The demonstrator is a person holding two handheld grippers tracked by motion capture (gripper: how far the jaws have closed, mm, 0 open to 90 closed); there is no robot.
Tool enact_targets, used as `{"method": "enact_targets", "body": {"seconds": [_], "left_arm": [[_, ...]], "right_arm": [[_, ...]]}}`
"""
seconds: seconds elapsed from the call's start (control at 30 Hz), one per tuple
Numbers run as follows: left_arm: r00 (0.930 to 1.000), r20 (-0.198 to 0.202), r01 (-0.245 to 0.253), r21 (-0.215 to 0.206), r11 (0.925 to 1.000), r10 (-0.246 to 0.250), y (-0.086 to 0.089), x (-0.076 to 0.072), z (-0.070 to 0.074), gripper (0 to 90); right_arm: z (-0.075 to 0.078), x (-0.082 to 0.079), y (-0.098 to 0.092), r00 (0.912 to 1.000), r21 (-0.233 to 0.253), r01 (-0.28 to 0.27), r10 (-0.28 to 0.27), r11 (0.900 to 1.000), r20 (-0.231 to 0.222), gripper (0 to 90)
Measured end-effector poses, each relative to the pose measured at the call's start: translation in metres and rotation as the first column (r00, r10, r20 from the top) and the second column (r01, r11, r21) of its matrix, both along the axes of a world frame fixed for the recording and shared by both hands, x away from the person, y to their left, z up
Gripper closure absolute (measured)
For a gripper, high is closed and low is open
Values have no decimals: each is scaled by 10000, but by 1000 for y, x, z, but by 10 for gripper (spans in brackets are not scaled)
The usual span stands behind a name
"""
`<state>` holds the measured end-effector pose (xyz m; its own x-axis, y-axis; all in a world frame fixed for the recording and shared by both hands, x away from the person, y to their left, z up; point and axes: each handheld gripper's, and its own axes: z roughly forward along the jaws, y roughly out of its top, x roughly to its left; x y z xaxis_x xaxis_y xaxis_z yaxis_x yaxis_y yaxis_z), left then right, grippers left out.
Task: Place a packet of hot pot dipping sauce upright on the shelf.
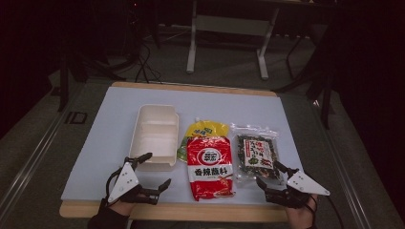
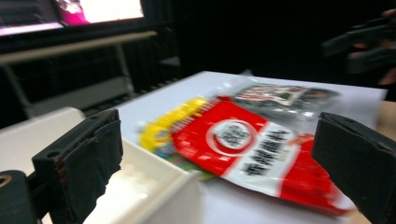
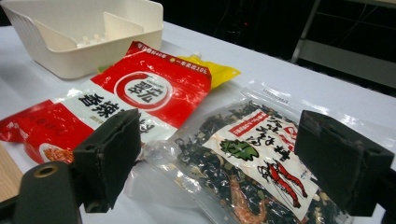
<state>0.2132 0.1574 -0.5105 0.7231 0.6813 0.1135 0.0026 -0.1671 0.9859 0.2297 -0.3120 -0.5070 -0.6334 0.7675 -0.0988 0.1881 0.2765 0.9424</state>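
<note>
Seen from above: pale blue surface point(image 1: 95, 143) with wooden edge, dim room beyond. Left tool point(image 1: 154, 169) near the front edge, jaws spread wide, holding nothing, just beside the cream plastic bin point(image 1: 154, 136). Right tool point(image 1: 273, 176) likewise spread and empty, at the near end of the clear seaweed packet point(image 1: 255, 152). Between bin and packet, a red sauce pouch point(image 1: 209, 164) lying flat, overlapping a yellow pouch point(image 1: 206, 128) behind it.

Likely risks: glossy, slippery film sliding out of a pinch; flat packets hard to get a jaw under; red pouch dragging the yellow one along; light bin nudged aside.

Bin rigid, matte, rectangular, divided inside. Pouches soft, crinkly. Seaweed packet transparent, contents dark and flaky.
</note>
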Motion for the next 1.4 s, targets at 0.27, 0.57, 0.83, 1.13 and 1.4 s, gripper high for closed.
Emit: {"method": "enact_targets", "body": {"seconds": [0.27, 0.57, 0.83, 1.13, 1.4], "left_arm": [[9942, -481, 968, 155, 9952, -959, -15, -10, -4, 36], [9893, -711, 1279, 84, 9917, -1270, -17, -10, -5, 45], [9839, -1136, 1373, -111, 9905, -1377, -18, -10, -2, 44], [9850, -1078, 1356, 35, 9908, -1344, -20, -11, -3, 41], [9839, -1122, 1412, 135, 9899, -1388, -21, -10, -5, 41]], "right_arm": [[7, -5, 1, 9998, 162, -2, 5, 9999, -180, 153], [28, -8, 23, 9988, -658, -473, 481, 9967, 118, 138], [48, 7, 35, 9982, -718, -593, 586, 9957, -113, 133], [63, 32, 48, 9954, -867, -956, 944, 9916, -173, 115], [68, 58, 66, 9932, -1373, -1128, 1078, 9841, -434, 113]]}}
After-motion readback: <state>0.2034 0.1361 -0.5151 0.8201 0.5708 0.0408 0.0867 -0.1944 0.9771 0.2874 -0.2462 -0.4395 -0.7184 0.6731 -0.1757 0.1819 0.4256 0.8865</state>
